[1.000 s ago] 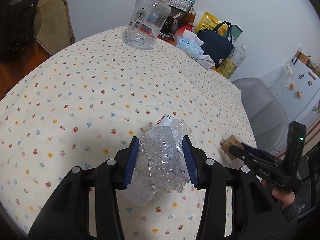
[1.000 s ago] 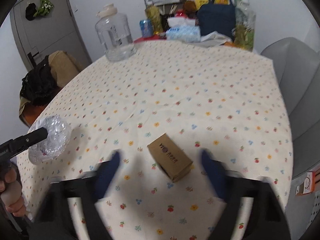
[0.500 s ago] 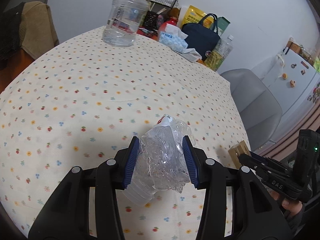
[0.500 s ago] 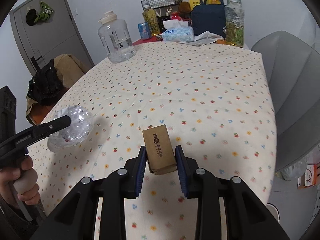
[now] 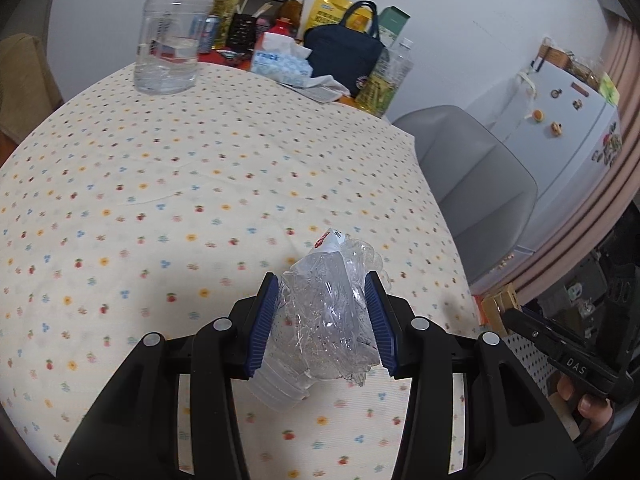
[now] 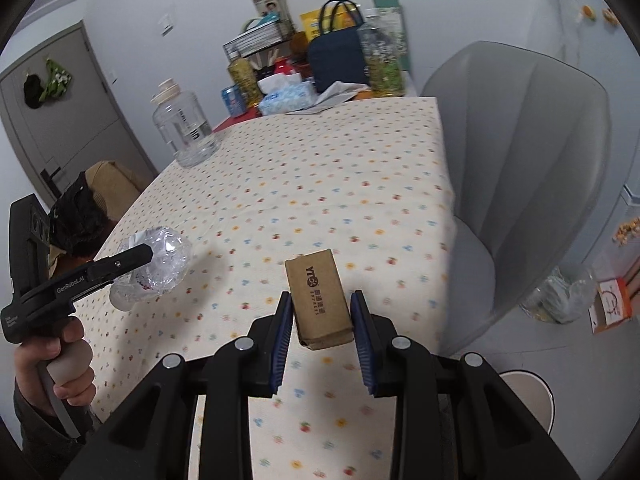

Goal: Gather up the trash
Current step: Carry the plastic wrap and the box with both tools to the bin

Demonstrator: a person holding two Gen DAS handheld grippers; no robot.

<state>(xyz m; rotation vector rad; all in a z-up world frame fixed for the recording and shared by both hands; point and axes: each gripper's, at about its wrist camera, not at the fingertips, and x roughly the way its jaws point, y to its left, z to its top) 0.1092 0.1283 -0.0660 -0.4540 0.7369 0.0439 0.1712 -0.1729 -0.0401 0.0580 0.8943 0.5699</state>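
My left gripper (image 5: 326, 300) is shut on a crushed clear plastic bottle (image 5: 326, 320) and holds it above the flowered tablecloth (image 5: 160, 184). The bottle also shows at the left of the right wrist view (image 6: 156, 268). My right gripper (image 6: 322, 312) is shut on a small brown cardboard box (image 6: 320, 300) with dark print, lifted above the table's near right part. In the left wrist view the box (image 5: 498, 306) shows at the right, past the table edge.
A large clear water jug (image 5: 172, 40), a tissue pack (image 5: 280, 62), a dark blue bag (image 5: 344, 56) and bottles stand at the table's far end. A grey chair (image 6: 520, 168) is at the right. A round bin (image 6: 528, 394) sits on the floor at the lower right.
My right gripper closed on the cardboard box and lifted it off the table toward the right edge. My left gripper kept the crushed bottle and swung to the right.
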